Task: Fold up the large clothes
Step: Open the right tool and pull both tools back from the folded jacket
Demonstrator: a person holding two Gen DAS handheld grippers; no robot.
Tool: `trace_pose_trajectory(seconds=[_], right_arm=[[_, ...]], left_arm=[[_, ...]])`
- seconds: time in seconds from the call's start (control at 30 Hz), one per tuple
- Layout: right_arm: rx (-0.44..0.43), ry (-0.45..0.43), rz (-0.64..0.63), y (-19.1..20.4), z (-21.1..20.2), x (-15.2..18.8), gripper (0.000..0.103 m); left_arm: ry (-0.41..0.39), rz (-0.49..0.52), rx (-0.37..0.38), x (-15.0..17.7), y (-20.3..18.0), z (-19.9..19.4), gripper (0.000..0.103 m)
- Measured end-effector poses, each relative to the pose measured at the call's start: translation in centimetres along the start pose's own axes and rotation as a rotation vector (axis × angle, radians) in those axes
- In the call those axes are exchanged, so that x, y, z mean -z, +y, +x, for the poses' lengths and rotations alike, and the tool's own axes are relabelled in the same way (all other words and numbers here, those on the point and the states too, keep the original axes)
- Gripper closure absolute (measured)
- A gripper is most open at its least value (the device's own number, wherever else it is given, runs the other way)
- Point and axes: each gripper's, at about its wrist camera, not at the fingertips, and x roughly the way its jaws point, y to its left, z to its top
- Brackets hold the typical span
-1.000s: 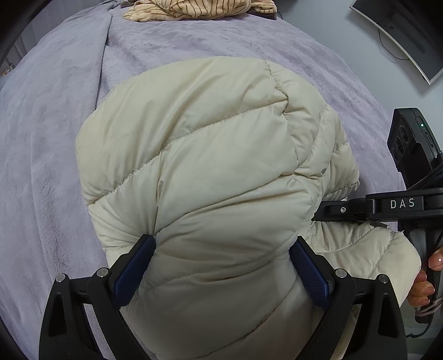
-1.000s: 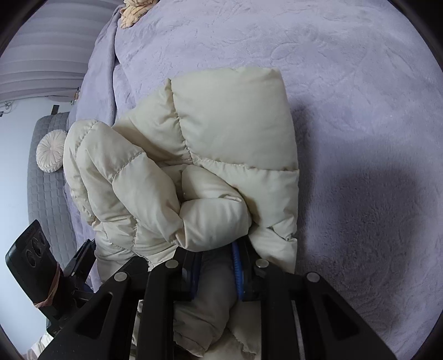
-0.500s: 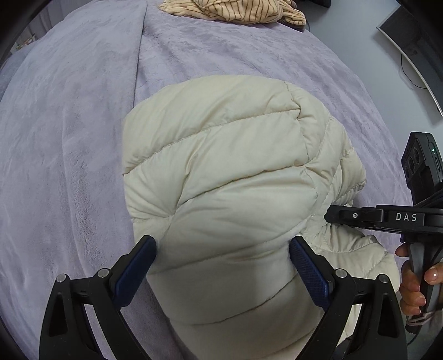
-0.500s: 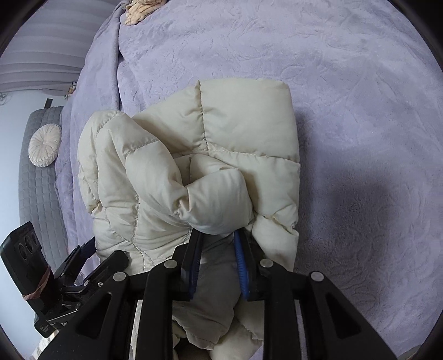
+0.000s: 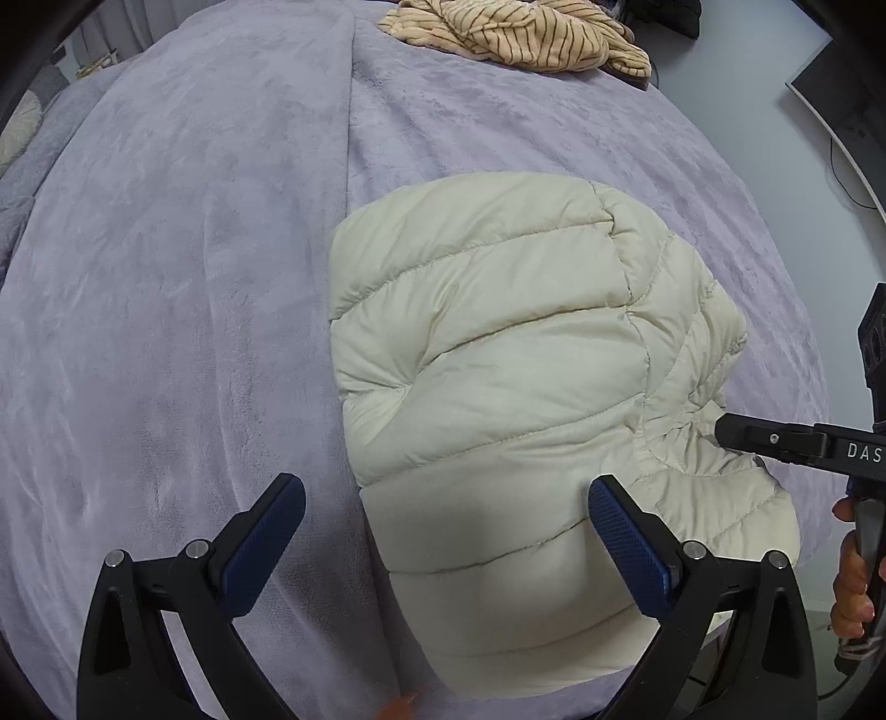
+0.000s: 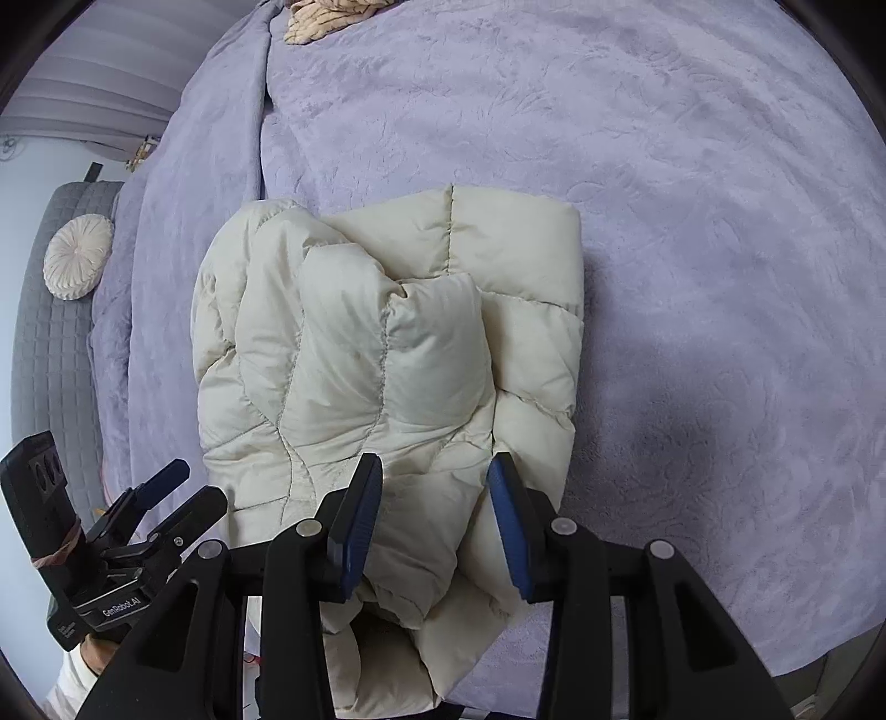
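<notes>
A folded jacket lies on the bed beneath both tools: left tool released, right tool opening, gripping nothing.

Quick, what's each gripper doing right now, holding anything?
Left gripper: open, holding nothing, above the cream puffer jacket.
Right gripper: jaws opening, jacket fabric between them, not gripped.

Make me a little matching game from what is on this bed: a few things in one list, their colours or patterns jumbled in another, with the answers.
Things:
1. puffy jacket
2. bed cover
3. crumpled garment at the far edge
4. gripper pads

Looks:
A. tan with dark stripes
B. blue
C. cream, quilted
D. lilac

Pairs: 1-C, 2-D, 3-A, 4-B
</notes>
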Motion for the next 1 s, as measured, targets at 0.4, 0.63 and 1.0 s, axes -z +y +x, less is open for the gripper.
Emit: trace_pose_trajectory(seconds=[0.4, 0.63, 1.0], right_arm=[[0.072, -0.079, -0.046, 2.5, -4.2, 1.9, 0.035], [0.199, -0.197, -0.062, 4.4, -6.7, 4.5, 0.0], [0.296, -0.277, -0.079, 7.6, -10.4, 7.2, 0.0]], left_arm=[[-0.066, -0.005, -0.043, 0.6, 0.3, -3.2, 0.001], [-0.09, 0.013, -0.091, 1.6, 0.4, -5.0, 0.001], [-0.103, -0.008, -0.132, 3.7, -0.1, -9.2, 0.001]])
